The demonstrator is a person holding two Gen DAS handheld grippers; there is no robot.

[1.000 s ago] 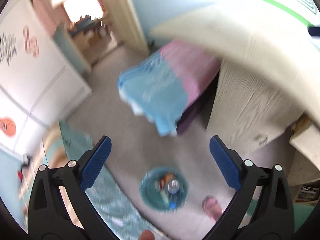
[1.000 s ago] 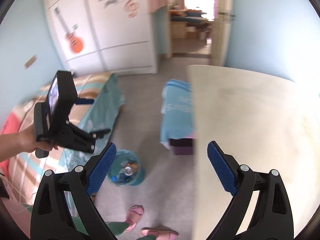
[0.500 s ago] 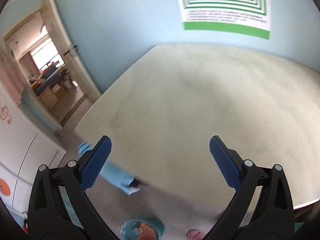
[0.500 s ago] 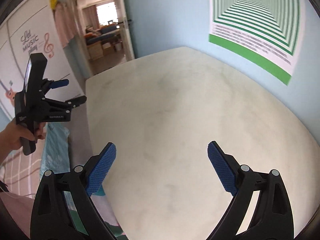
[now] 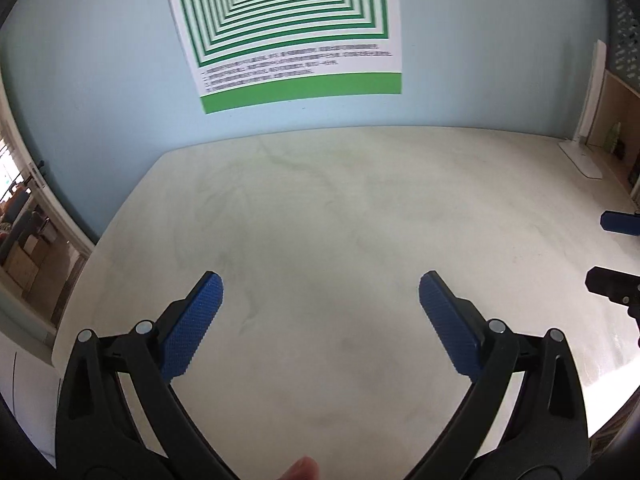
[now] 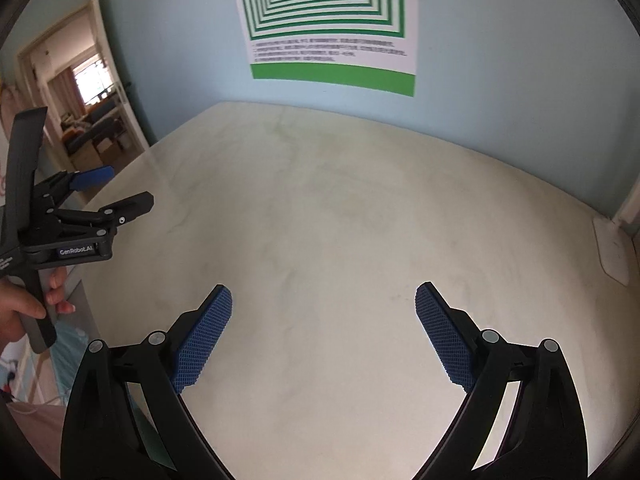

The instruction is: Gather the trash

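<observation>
Both grippers hover over a pale marbled desk top that also fills the right wrist view. My left gripper is open and holds nothing; it also shows from the side at the left of the right wrist view. My right gripper is open and holds nothing; its fingertips enter the left wrist view at the right edge. No trash and no bin are in view.
A green and white striped poster hangs on the blue wall behind the desk. A white lamp base stands at the desk's far right corner by a wooden shelf. A doorway opens to the left.
Both grippers have swung up and round from the floor, with its teal trash bag and blue-covered stool, to face the desk top and the wall. Both stayed open.
</observation>
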